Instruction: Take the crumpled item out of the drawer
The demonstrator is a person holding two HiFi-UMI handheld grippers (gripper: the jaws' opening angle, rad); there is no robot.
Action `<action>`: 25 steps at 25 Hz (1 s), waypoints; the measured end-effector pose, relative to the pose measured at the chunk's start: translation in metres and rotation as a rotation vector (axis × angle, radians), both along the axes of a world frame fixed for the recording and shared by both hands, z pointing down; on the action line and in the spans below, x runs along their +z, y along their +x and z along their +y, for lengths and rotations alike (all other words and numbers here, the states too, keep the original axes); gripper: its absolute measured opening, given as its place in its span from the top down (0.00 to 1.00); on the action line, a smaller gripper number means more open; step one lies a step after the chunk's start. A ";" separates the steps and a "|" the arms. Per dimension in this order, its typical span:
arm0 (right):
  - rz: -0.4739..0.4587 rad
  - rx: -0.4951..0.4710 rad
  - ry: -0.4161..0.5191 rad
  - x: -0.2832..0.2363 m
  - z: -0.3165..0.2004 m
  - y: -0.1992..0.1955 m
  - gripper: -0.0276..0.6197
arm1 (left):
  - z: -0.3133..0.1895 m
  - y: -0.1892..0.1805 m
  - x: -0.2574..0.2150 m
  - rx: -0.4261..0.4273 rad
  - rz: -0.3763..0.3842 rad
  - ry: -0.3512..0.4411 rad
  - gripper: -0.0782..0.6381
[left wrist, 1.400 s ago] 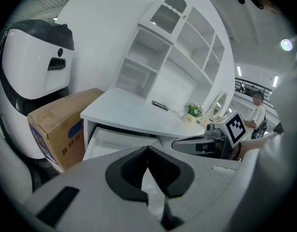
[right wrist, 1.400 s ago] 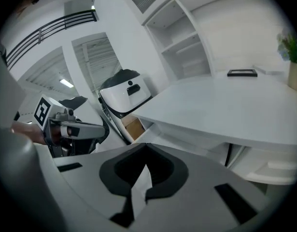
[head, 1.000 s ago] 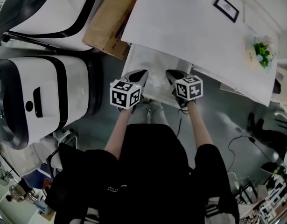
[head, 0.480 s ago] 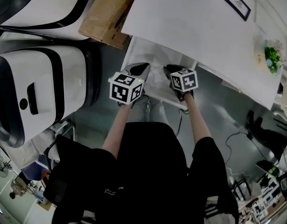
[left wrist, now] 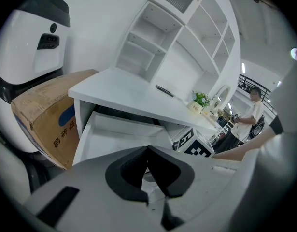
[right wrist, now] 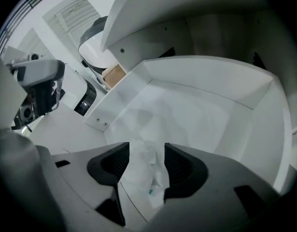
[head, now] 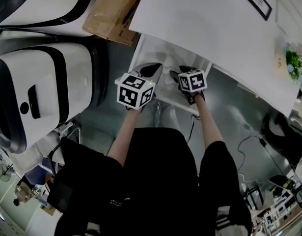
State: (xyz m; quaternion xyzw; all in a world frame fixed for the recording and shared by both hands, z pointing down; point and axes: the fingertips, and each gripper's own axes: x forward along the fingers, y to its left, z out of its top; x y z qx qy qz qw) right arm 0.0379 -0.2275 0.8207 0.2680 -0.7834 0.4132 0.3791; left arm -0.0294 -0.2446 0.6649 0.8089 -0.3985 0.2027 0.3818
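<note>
- A big white machine with black bands fills the 9 o'clock side of the head view. It plays no part in the job.
- The white desk spans from 12 to 2 o'clock. A cardboard box stands at its 11 o'clock end.
- The drawer is pulled out from under the desk, at 12 o'clock from the person's body. Its floor looks bare apart from one thing.
- The left gripper hangs at the drawer's front edge. Its dark pads meet at the tips and I see nothing caught between them.
- The right gripper reaches into the drawer with its jaws parted by a modest gap, one pad on each side of the target. The pads do not look pressed against it yet.
- The crumpled item lies on the drawer floor at 6 o'clock in the right gripper view, close to the front wall.
- It is a thin, whitish wad, paper or film, with a small teal speck low down.
- It should be very light and soft, and likely to crush rather than break.
- Thin flat edges could slide out of the pads, so the bunched middle fold is the better place to pinch.
- A gentle close should be enough. A light wad may also skid on the smooth drawer floor if nudged from one side.
</note>
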 end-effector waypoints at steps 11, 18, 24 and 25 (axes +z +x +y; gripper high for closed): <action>0.047 -0.064 -0.033 0.018 0.010 -0.005 0.70 | 0.002 0.000 -0.001 0.001 0.002 -0.001 0.89; 0.055 -0.081 -0.036 0.015 0.012 -0.004 0.83 | 0.004 -0.002 -0.004 -0.001 0.003 0.005 0.89; 0.037 -0.050 0.004 -0.005 0.003 0.003 0.86 | 0.008 -0.005 -0.007 -0.002 0.002 0.009 0.90; 0.030 -0.044 0.013 -0.010 0.002 0.004 0.86 | 0.009 -0.005 -0.008 -0.003 0.003 0.010 0.89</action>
